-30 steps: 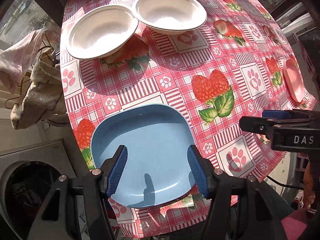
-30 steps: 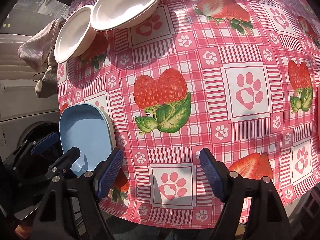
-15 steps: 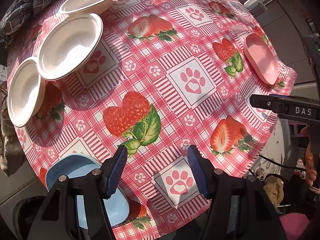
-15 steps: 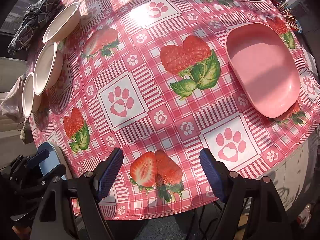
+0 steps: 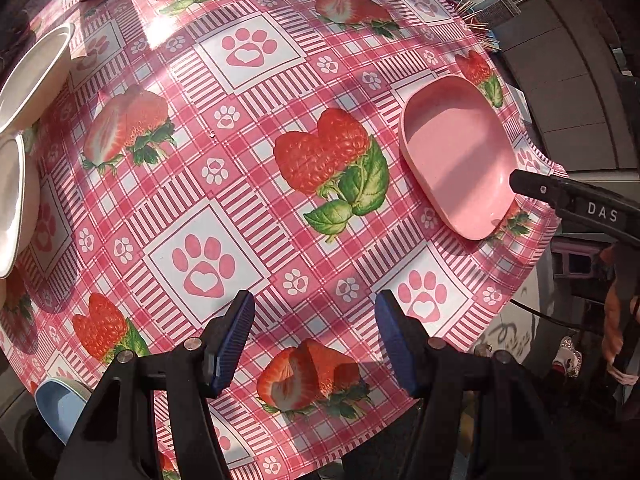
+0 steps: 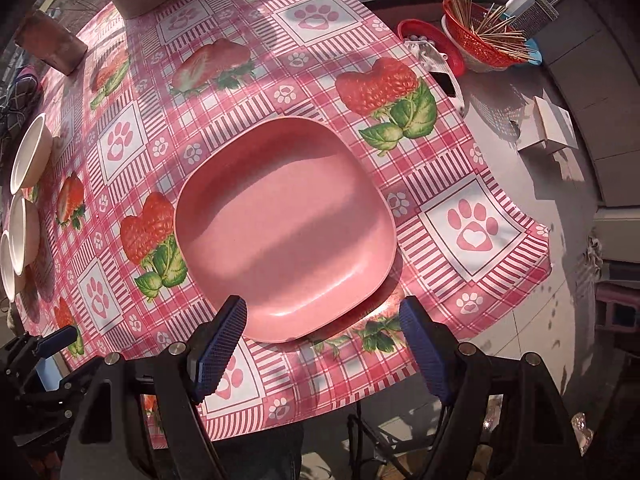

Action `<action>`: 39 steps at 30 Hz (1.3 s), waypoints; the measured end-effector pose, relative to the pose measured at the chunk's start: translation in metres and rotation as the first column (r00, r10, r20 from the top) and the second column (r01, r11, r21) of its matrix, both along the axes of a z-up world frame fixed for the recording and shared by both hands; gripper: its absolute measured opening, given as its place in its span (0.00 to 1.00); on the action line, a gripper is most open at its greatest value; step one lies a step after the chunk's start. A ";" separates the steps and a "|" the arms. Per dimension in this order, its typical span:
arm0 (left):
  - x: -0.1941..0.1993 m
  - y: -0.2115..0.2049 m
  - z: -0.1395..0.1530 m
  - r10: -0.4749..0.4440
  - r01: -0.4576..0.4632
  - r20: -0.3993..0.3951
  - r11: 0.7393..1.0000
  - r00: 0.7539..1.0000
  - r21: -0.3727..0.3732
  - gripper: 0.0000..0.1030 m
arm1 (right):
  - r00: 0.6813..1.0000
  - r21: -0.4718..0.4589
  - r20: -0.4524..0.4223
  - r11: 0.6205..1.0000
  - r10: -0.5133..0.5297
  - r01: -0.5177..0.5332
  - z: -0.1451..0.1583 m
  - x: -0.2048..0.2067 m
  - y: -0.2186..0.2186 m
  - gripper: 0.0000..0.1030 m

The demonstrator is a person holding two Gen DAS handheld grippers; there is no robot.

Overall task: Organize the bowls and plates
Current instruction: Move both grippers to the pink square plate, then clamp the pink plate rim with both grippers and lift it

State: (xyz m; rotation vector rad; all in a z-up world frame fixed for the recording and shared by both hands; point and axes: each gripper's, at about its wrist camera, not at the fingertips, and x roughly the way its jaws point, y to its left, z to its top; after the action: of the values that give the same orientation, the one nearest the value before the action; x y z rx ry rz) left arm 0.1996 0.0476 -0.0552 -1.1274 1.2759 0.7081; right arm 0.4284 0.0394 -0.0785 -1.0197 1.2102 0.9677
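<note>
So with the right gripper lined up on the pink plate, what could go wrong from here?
1. The pink plate sits close to the table edge; an open right gripper nudging its near rim could tip or slide it.
2. The rim is low and sloped, so the fingers may slip off when closing.
3. The white bowls are far across the table, so carrying the plate there is a long move.

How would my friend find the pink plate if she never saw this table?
Look at the strawberry tablecloth. Near its front edge, just ahead of the open right hand-held gripper, sits the pink plate. It is squarish with rounded corners, while the white bowls are round and far left.
</note>
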 end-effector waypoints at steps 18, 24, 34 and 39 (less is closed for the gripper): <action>0.099 0.036 -0.053 0.127 -0.131 -0.122 0.991 0.984 -0.024 0.65 | 0.970 -0.015 -0.012 0.970 0.244 -0.244 -0.046 0.026 0.054 0.77; 0.134 0.041 -0.060 0.132 -0.132 -0.167 0.991 0.977 0.012 0.67 | 0.962 -0.042 -0.040 0.962 0.269 -0.270 -0.064 0.025 0.057 0.72; 0.148 0.034 -0.058 0.063 -0.057 -0.181 0.998 0.982 0.038 0.51 | 0.960 -0.034 -0.055 0.960 0.275 -0.277 -0.066 0.022 0.050 0.21; 0.121 0.032 -0.056 -0.001 0.011 -0.171 0.998 0.985 0.058 0.42 | 0.949 -0.053 -0.093 0.950 0.301 -0.307 -0.067 -0.011 0.034 0.18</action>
State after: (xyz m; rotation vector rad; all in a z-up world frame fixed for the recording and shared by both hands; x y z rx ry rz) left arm 0.3210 0.0792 -0.1115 -1.0313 1.3928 0.8472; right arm 0.4175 0.0732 -0.1459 -1.2545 1.1807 1.2270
